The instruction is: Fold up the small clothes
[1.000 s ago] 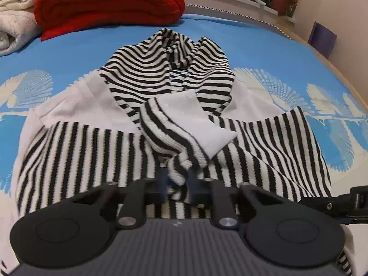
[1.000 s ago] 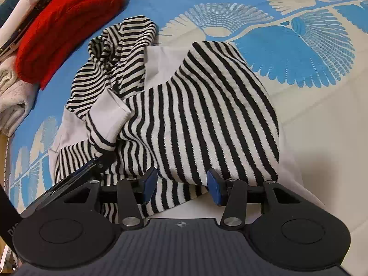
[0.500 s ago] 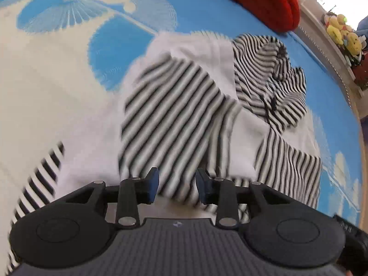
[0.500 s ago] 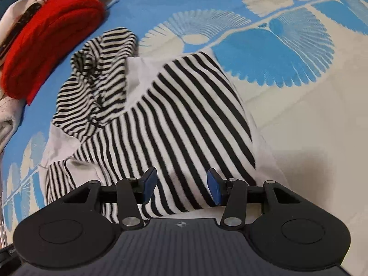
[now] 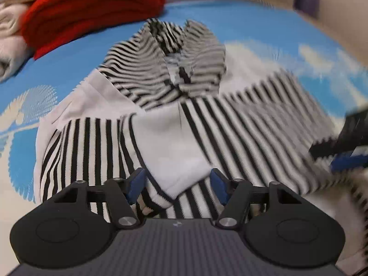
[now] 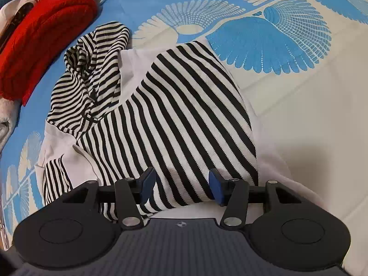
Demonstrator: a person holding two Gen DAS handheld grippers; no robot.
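black-and-white striped hooded top (image 6: 174, 119) bunched, sleeves crossed over white body, mid-bed | left gripper (image 5: 178, 184) jaws just opened, white cuff between, unpinched | right gripper (image 6: 181, 186) apart over hem | blue leaf-print bedsheet (image 6: 287, 46), red knit (image 5: 92, 7) behind

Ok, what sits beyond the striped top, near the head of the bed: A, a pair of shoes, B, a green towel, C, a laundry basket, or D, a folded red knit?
D: a folded red knit lies on the blue bedsheet just past the striped top.

The right gripper (image 6: 181, 187), pads apart, hangs over the striped top (image 6: 174, 115) on the blue-patterned bedsheet (image 6: 287, 46).
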